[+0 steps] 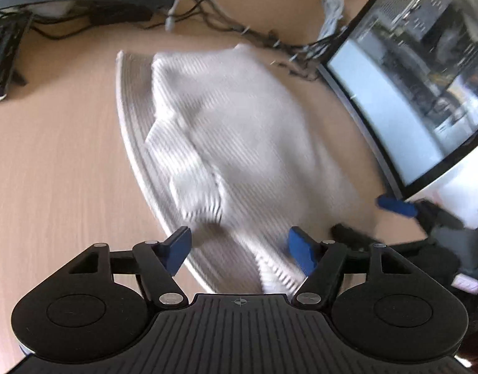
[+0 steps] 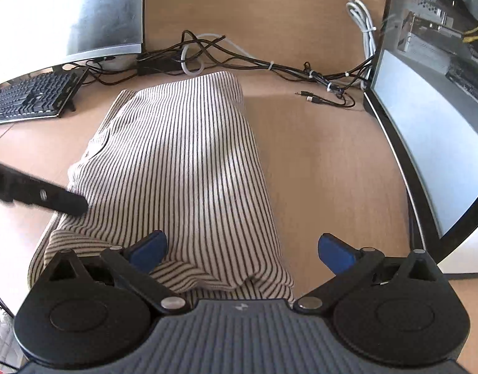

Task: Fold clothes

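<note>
A cream garment with thin dark stripes [image 2: 182, 162] lies folded into a long band on the wooden desk [image 2: 326, 168]. In the left wrist view the same garment [image 1: 239, 131] is blurred, with a folded sleeve on top. My left gripper [image 1: 240, 249] hangs over its near end, and cloth lies in the wide gap between the blue pads [image 1: 179, 249] without being pinched. My right gripper [image 2: 243, 251] is open over the garment's near right corner; its left pad [image 2: 151, 249] is above the cloth and its right pad is above bare desk. The left gripper's dark finger [image 2: 51, 199] shows at the garment's left edge.
A keyboard [image 2: 33, 96] and a curved monitor [image 2: 67, 15] stand at the back left. Tangled cables [image 2: 270, 65] run along the back wall. A glass-sided computer case [image 2: 432, 118] stands close on the right. The desk's near left edge drops off.
</note>
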Available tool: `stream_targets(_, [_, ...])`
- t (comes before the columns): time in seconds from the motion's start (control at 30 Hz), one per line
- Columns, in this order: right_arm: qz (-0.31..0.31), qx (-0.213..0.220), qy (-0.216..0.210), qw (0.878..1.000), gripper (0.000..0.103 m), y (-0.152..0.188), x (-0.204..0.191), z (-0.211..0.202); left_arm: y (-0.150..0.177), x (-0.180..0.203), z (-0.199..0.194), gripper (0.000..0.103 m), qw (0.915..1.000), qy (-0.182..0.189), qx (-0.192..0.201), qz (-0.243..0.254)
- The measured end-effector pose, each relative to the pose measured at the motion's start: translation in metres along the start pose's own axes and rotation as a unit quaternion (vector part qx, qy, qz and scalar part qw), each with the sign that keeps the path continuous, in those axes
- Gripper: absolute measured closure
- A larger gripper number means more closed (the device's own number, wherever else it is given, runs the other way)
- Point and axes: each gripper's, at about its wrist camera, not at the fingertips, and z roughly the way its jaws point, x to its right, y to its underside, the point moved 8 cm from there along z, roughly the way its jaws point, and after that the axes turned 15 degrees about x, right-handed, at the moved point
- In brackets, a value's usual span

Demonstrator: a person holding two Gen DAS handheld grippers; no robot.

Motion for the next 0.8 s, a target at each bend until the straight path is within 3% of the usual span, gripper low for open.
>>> stream_targets(0.17, [-0.038, 0.01, -0.022, 0.999, 0.0, 0.006, -0.001, -0.009, 0.009, 0.006, -0.006, 0.029, 0.9993, -0.03, 0.019, 0.011])
stream_targets(0.47, [-0.054, 0.024, -0.036, 0.998, 0.0, 0.017, -0.003, -0.025, 0.017, 0.011, -0.025, 0.027, 0.9943, -0.079, 0.07, 0.016])
stream_targets(0.67, [-0.043, -0.004, -0.091, 0.995, 0.0, 0.022, -0.025, -0.022, 0.017, 0.01, -0.045, 0.021, 0.9915, -0.09, 0.094, 0.001])
stream_targets(0.8, [-0.072, -0.006, -0.103, 0.992, 0.0, 0.029, -0.037, -0.023, 0.02, 0.006, -0.051, 0.02, 0.9903, -0.101, 0.096, 0.001])
